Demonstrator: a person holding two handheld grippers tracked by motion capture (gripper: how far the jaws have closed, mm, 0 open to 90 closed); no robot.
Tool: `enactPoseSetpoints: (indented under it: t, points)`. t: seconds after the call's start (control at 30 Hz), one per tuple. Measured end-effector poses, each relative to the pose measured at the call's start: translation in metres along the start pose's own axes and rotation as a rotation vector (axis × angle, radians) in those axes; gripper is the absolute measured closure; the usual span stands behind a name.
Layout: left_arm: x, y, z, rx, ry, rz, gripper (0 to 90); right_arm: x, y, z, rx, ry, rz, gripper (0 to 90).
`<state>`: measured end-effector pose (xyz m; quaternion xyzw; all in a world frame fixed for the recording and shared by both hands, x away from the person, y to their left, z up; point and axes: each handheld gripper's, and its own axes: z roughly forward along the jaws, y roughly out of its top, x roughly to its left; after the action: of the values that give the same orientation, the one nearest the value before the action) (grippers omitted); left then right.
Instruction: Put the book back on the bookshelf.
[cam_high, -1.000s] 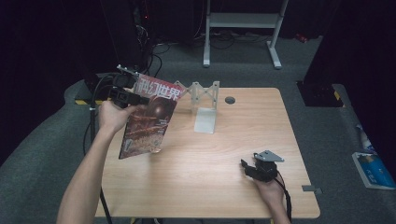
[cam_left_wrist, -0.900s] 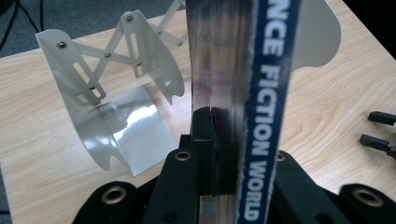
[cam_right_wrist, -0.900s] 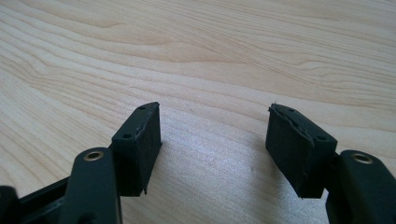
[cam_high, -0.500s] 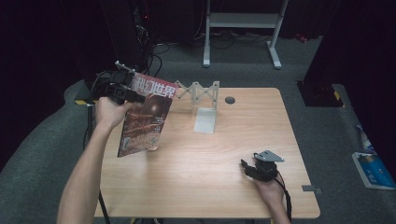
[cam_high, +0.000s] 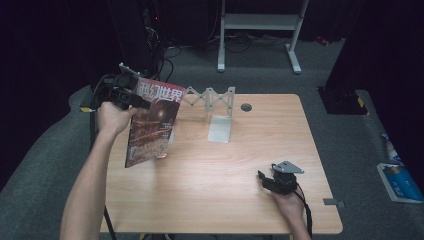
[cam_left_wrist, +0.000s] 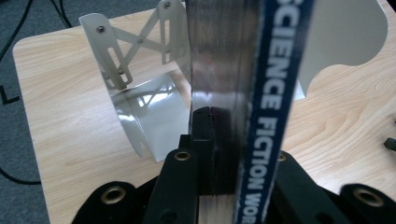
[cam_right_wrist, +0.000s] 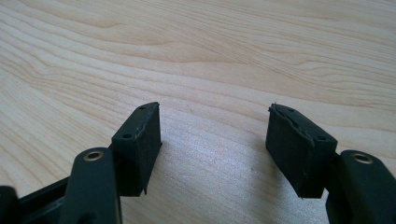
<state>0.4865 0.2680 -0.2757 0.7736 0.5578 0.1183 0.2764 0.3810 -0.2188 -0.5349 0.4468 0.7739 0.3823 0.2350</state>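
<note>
Your left gripper (cam_high: 131, 98) is clamped on the magazine (cam_high: 152, 125), w/ jaws pinched on its top edge near the spine. In the left gripper view the magazine (cam_left_wrist: 233, 70) stands edge-on between the jaws, blue spine strip reading "SCIENCE FICTION WOR…", glossy pages pressed flat by the left pad.

You hold the magazine upright & a bit tilted over the worktop's (cam_high: 225, 175) far-left corner, cover facing the camera. Its lower edge hangs close to the wood; can't tell if it touches.

Just beside it, to the right in the high view, is the metal bookend rack (cam_high: 215, 107): scissor-lattice arms stretched along the worktop's far edge, w/ a flat upright plate & foot at the right end. In the left gripper view the rack (cam_left_wrist: 135, 93) sits right behind the magazine, one plate either side of it.

Your right gripper (cam_high: 265, 180) rests low at the worktop's near-right, well apart from the magazine. Its jaws stand apart w/ nothing between them; the right gripper view has the gripper (cam_right_wrist: 215, 140) over bare wood grain.
</note>
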Motion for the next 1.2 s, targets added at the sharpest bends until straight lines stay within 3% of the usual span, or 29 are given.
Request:
enactPoseSetpoints:
  t: [0.63,1.0,1.2]
  points:
    - [0.02,0.003,0.003,-0.032,0.052,-0.064,82.5,0.0,0.0,0.0,0.001,0.0,0.002,35.7]
    - [0.028,0.001,0.006,-0.09,0.076,-0.114,82.7,0.0,0.0,0.0,0.001,-0.001,0.002,35.6]
    - [0.028,0.001,0.009,-0.121,0.094,-0.11,82.8,0.0,0.0,0.0,0.001,-0.001,0.002,35.7]
